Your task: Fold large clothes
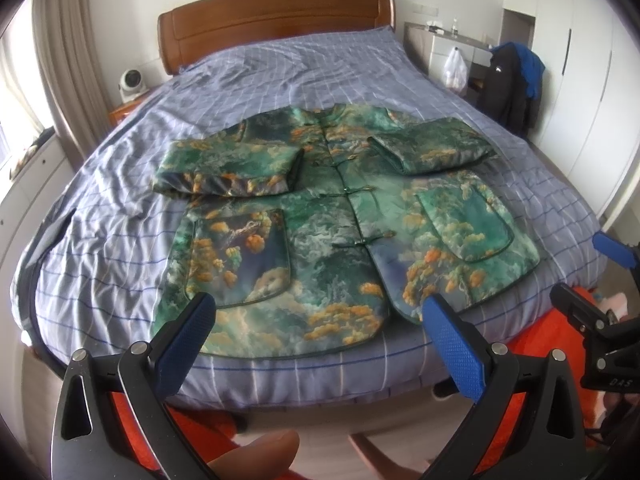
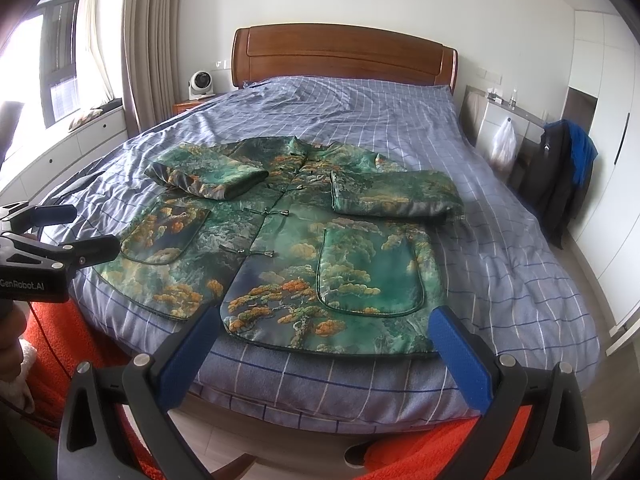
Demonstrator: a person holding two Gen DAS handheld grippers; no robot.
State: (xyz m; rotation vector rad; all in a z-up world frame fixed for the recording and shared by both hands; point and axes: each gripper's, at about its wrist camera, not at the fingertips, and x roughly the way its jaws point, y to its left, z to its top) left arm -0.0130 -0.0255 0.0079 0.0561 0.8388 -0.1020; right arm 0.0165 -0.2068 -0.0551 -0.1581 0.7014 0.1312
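Note:
A green jacket (image 1: 320, 216) with an orange tree print lies front up and buttoned on the bed, hem toward me. Both sleeves are folded in across the chest: one sleeve (image 1: 228, 168) on the left, the other sleeve (image 1: 432, 148) on the right. My left gripper (image 1: 320, 308) hovers open just over the hem's middle, holding nothing. My right gripper (image 2: 326, 316) is open above the hem of the jacket (image 2: 304, 240), toward its right pocket, also holding nothing. Each gripper shows in the other's view: the right gripper (image 1: 588, 272) at the right edge, the left gripper (image 2: 84, 232) at the left edge.
The bed has a blue checked duvet (image 1: 120, 240) and a wooden headboard (image 1: 276, 20). A white fan (image 1: 130, 82) sits on a nightstand at the back left. A dark coat (image 1: 508, 84) and a plastic bag (image 1: 456, 68) hang to the right. An orange rug (image 2: 420, 452) lies below the bed's foot.

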